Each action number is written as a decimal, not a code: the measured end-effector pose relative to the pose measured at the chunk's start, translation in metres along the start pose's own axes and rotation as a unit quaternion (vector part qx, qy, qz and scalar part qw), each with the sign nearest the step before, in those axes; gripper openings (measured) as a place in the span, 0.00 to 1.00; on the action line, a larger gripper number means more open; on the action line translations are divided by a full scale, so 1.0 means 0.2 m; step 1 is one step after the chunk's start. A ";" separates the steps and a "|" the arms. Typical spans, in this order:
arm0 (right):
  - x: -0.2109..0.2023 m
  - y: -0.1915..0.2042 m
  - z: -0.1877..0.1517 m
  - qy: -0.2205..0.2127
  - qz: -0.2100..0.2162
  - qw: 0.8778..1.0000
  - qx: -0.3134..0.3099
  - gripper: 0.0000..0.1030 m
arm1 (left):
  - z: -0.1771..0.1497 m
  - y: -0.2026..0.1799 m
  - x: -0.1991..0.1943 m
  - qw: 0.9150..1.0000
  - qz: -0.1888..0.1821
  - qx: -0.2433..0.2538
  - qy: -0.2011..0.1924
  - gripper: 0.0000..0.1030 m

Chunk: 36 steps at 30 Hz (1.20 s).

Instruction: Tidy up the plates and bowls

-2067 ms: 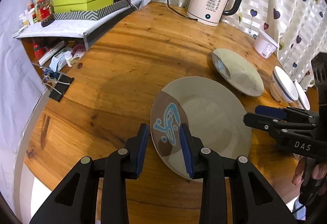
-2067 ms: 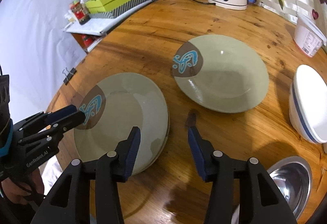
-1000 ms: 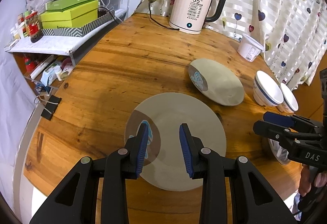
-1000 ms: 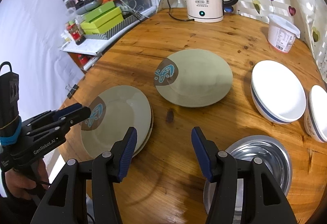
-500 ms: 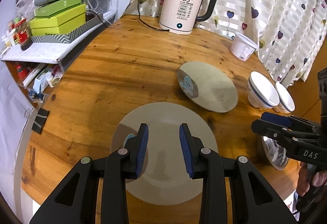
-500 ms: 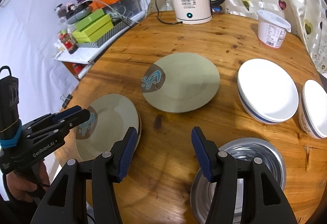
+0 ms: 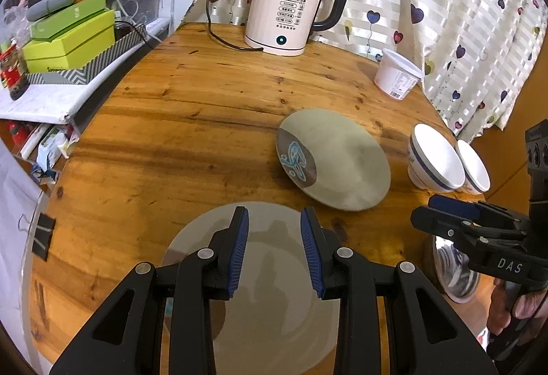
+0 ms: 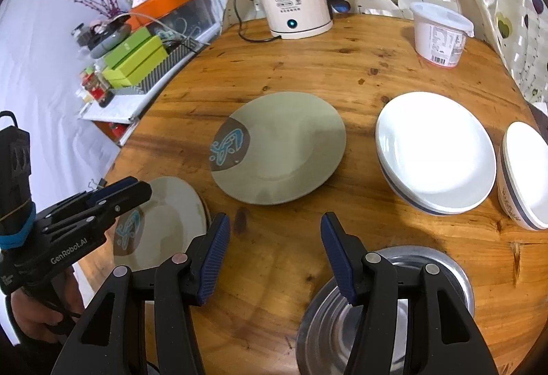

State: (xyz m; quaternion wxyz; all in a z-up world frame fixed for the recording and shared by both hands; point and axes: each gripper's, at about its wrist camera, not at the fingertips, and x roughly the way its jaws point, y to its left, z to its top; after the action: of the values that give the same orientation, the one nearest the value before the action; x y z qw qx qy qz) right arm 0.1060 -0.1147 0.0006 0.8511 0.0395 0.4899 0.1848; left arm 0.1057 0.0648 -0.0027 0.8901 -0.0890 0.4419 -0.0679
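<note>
1. Left gripper (image 7: 273,251) hangs over the near plate stack (image 7: 274,316), fingers parted with nothing between them, no pad touching the glaze. That stack sits at the table's near edge, at 6 o'clock in the left wrist view.

2. Right gripper (image 8: 273,255) is released too, jaws wider than the left's and empty, over bare wood of the round table (image 8: 281,272) (a knot in the grain shows just ahead of its left pad).

3. The thing that looks next in line, by my reading: the lone green plate (image 8: 278,147) lying flat mid-table, its blue-and-brown emblem turned toward 9 o'clock.

4. The relation that matters: from the right fingers that plate lies at 12 o'clock, near, its closest rim just ahead of the gap. From the left fingers it lies toward 1 o'clock and further off (image 7: 334,159).

5. So the right hand looks the better placed; a flat round plate offers no long axis, only a rim, and the nearest rim faces the right jaws squarely.

6. Elsewhere: steel bowl (image 8: 387,310) under the right gripper at 5 o'clock, large white bowl (image 8: 435,152) at 2 o'clock, smaller white bowl (image 8: 527,174) beside it at 3 o'clock, apparently just apart.

7. Risk, as I judge it: a low rim on wood gives the pads little to bite.
</note>
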 end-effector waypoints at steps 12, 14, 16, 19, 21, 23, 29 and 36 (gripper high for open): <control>0.10 -0.09 0.08 0.009 -0.008 0.999 0.040 0.52 | 0.15 0.00 0.16 0.999 -0.025 0.004 0.025 0.32; 0.12 -0.09 0.09 0.011 -0.009 0.999 0.044 0.51 | 0.18 0.00 0.19 0.999 -0.026 0.006 0.029 0.32; 0.14 -0.11 0.10 0.015 -0.008 0.999 0.051 0.50 | 0.19 0.00 0.21 0.999 -0.026 0.009 0.031 0.32; 0.17 -0.12 0.11 0.022 -0.009 0.998 0.059 0.48 | 0.22 0.00 0.26 0.999 -0.026 0.011 0.040 0.32; 0.19 -0.13 0.12 0.025 -0.010 0.998 0.064 0.47 | 0.23 0.00 0.28 0.999 -0.027 0.013 0.044 0.32; 0.20 -0.14 0.13 0.027 -0.012 0.997 0.067 0.46 | 0.25 0.00 0.31 0.998 -0.029 0.011 0.050 0.32; 0.26 -0.16 0.17 0.037 -0.016 0.996 0.079 0.43 | 0.29 0.00 0.40 0.997 -0.035 0.015 0.064 0.32; 0.32 -0.17 0.19 0.054 -0.015 0.994 0.090 0.42 | 0.31 -0.01 0.48 0.996 -0.039 0.018 0.080 0.32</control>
State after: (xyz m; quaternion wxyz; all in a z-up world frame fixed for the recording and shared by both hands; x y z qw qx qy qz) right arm 0.1763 -0.1189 -0.0396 0.8189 0.0986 0.5504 0.1293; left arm 0.2120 0.0494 -0.0403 0.8498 -0.0839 0.5070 -0.1173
